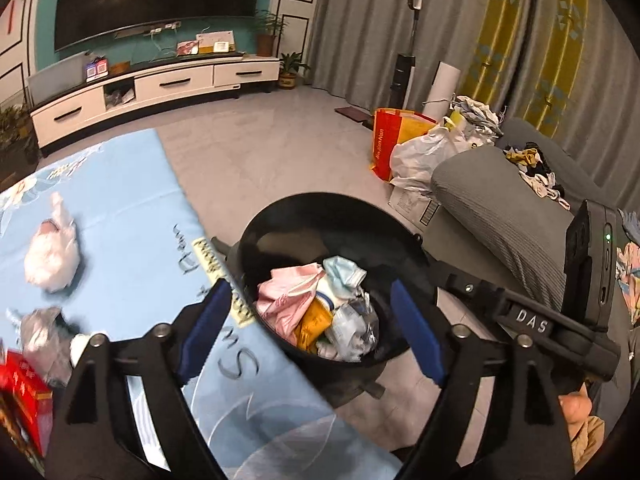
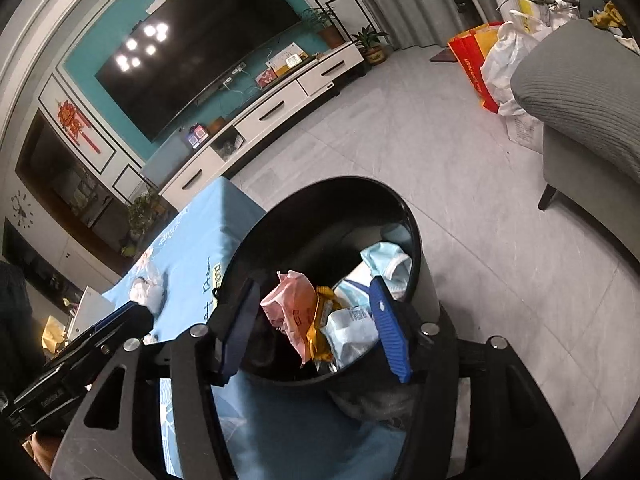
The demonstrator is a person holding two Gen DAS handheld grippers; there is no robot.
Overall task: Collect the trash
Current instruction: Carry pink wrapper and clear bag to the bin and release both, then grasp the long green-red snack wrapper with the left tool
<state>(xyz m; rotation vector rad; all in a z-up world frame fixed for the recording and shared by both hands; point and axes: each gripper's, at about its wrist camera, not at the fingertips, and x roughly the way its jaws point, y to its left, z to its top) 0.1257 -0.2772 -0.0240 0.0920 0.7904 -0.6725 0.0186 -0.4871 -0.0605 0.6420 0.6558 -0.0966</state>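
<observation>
Trash (image 1: 320,308) sits piled in the black bin (image 1: 280,216) just beyond both tools' fingertips. Left gripper (image 1: 312,320) and right gripper (image 2: 316,328) hang spread and empty above it; more crumpled bags (image 1: 50,256) lie leftward on the blue cloth (image 1: 132,208).

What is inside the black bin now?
The black bin holds a pink wrapper, a yellow packet, a light blue mask and clear plastic packaging. Anything lying beneath this pile is covered.

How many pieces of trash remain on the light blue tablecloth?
3 visible: a crumpled white plastic bag at far left, a grey crumpled wrapper nearer, a red carton at the left edge. More may be hidden.
</observation>
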